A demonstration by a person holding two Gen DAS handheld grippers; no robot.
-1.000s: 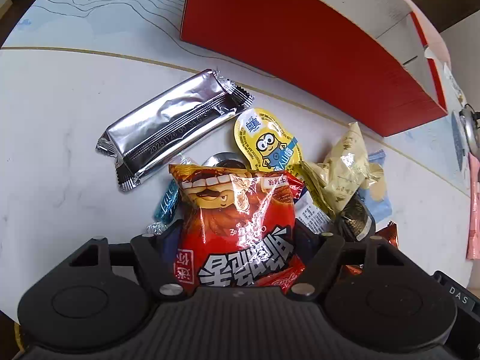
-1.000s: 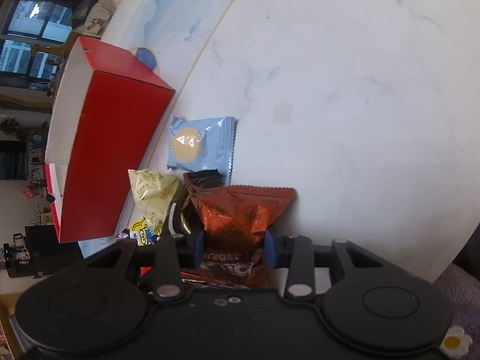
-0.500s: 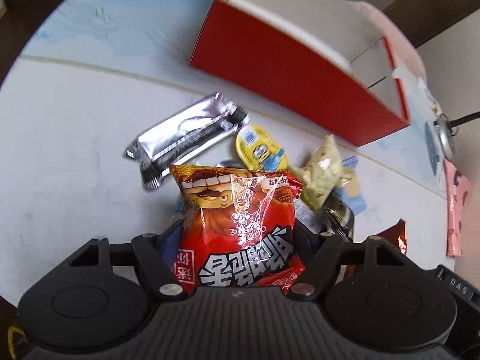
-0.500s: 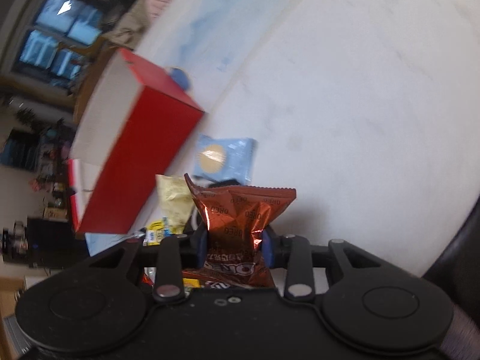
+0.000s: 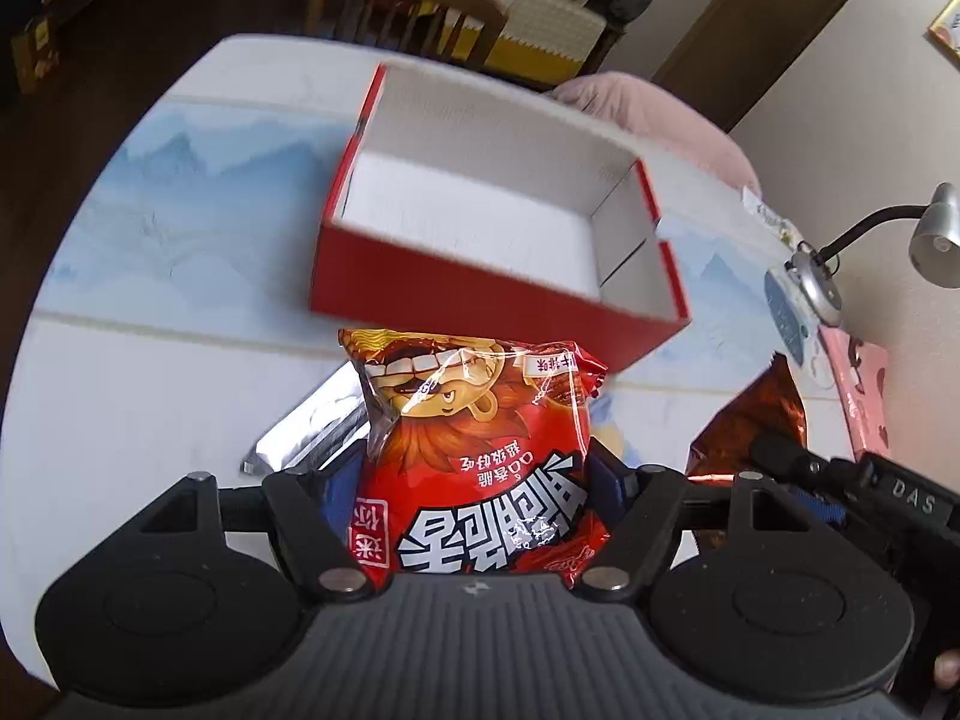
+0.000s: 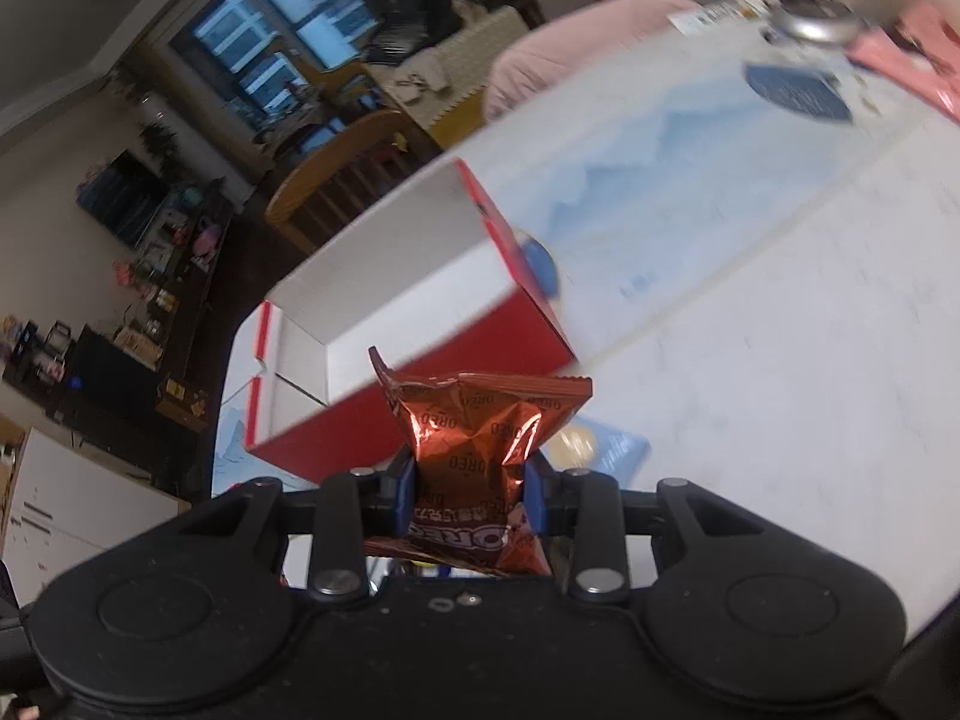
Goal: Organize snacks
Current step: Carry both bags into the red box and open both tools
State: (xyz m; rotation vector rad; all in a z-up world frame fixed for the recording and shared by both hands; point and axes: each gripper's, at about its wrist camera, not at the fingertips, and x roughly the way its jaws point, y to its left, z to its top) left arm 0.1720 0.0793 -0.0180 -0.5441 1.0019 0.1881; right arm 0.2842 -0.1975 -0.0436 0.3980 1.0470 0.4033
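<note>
My left gripper is shut on a red snack bag with a cartoon lion face, held up above the table in front of the open red box with a white inside. My right gripper is shut on a copper-brown Oreo pack, also lifted; the red box lies just beyond it. The Oreo pack and the right gripper show at the right of the left wrist view. The box looks empty inside.
A silver foil bar lies on the white table below the left gripper. A light blue cookie pack lies under the right gripper. A desk lamp, a pink item and a wooden chair stand beyond.
Both grippers have risen from the snack pile with their packs and tilted up toward the red box, whose open inside now shows. The pile has dropped mostly out of view.
</note>
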